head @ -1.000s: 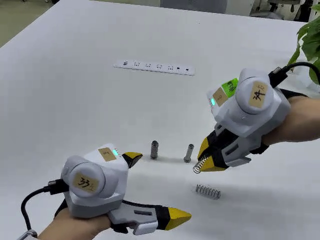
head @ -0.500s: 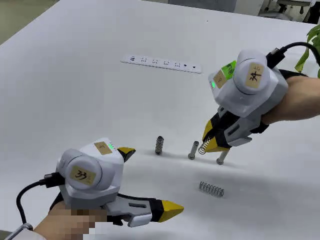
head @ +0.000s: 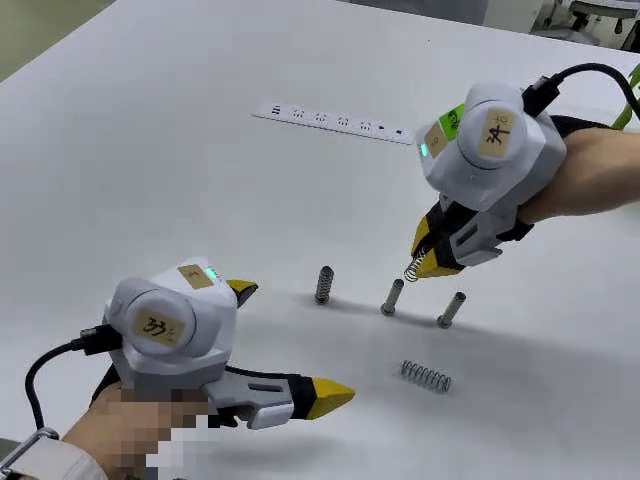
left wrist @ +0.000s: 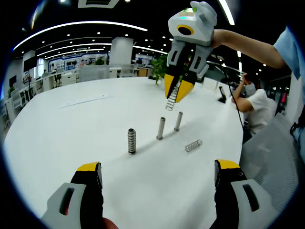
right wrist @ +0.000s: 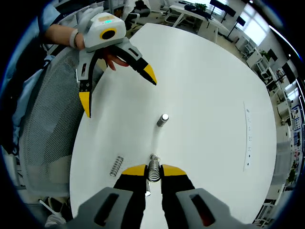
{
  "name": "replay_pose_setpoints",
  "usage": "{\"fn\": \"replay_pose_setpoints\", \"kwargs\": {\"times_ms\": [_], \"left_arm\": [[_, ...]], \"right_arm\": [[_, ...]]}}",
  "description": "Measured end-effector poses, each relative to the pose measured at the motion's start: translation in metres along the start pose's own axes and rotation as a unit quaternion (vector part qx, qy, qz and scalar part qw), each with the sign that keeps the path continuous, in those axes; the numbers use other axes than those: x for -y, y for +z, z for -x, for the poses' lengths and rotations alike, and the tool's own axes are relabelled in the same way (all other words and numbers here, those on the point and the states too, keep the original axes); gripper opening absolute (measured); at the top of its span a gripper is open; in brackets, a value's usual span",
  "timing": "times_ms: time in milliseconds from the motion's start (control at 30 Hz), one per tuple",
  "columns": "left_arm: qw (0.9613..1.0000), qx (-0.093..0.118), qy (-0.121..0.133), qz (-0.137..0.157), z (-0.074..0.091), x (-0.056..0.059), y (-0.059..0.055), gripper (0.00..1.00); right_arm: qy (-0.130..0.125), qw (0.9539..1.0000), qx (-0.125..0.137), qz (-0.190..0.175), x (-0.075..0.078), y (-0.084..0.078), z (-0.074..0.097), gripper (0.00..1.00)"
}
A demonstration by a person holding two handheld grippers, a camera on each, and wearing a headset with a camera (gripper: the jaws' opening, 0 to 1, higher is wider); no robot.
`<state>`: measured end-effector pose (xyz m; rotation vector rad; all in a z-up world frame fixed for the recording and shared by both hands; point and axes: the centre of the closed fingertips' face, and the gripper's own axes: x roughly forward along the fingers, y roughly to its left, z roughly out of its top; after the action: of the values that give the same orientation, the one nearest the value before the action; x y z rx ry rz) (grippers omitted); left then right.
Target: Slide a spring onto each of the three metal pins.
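**Light spring pinched above the pins, two pins bare**

The white table (head: 150, 150) carries all the work. Low at the near side, the left tongs (head: 290, 340) hover with jaws spread wide, grasping nothing. The right tongs (head: 428, 262) are raised over the row of pins and clenched on a spring (head: 410, 271). They hold it by its upper coils, and its free end hangs just above the middle pin (head: 392, 297) without touching it.

There is no tray or box here, and the pins serve as the holders. All three stand upright in a row. The left-hand pin (head: 324, 284) wears a spring along its length, while the middle pin and the right-hand pin (head: 451, 309) are bare. Whether they are fixed to the table I cannot tell, so a sideways knock may topple them.

A loose spring (head: 426, 376) lies on its side, nearer the person than the bare pins.

The springs look light and thin-wired, stiff across the coils yet bouncy lengthwise. They seem likely to squirt out of a hard squeeze. The best hold is probably across the coils near one end, leaving the bore and lower end open.
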<state>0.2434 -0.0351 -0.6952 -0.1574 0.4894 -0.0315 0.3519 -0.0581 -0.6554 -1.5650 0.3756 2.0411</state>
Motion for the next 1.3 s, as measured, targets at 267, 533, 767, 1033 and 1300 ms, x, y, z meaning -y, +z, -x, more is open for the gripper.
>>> {"fn": "replay_pose_setpoints", "kwargs": {"times_ms": [267, 533, 767, 1033, 1300], "left_arm": [[1.0000, 0.004, 0.005, 0.005, 0.000, -0.002, 0.000, 1.00], [1.0000, 0.005, 0.002, 0.008, -0.001, 0.000, 0.000, 1.00], [1.0000, 0.003, -0.003, 0.008, -0.001, 0.003, 0.000, 1.00], [0.9999, 0.004, -0.005, 0.012, -0.001, 0.004, 0.000, 0.99], [0.9999, 0.003, -0.006, 0.013, -0.002, 0.004, -0.001, 0.99]], "right_arm": [[0.016, 0.9997, -0.014, 0.008, 0.002, 0.002, -0.005, 0.12], [0.026, 0.9993, -0.023, 0.010, 0.003, -0.001, -0.014, 0.12], [0.031, 0.9991, -0.028, 0.013, 0.006, -0.001, -0.019, 0.12], [0.033, 0.9987, -0.034, 0.017, 0.004, -0.004, -0.022, 0.12], [0.036, 0.9982, -0.041, 0.023, 0.002, -0.005, -0.025, 0.12]]}}
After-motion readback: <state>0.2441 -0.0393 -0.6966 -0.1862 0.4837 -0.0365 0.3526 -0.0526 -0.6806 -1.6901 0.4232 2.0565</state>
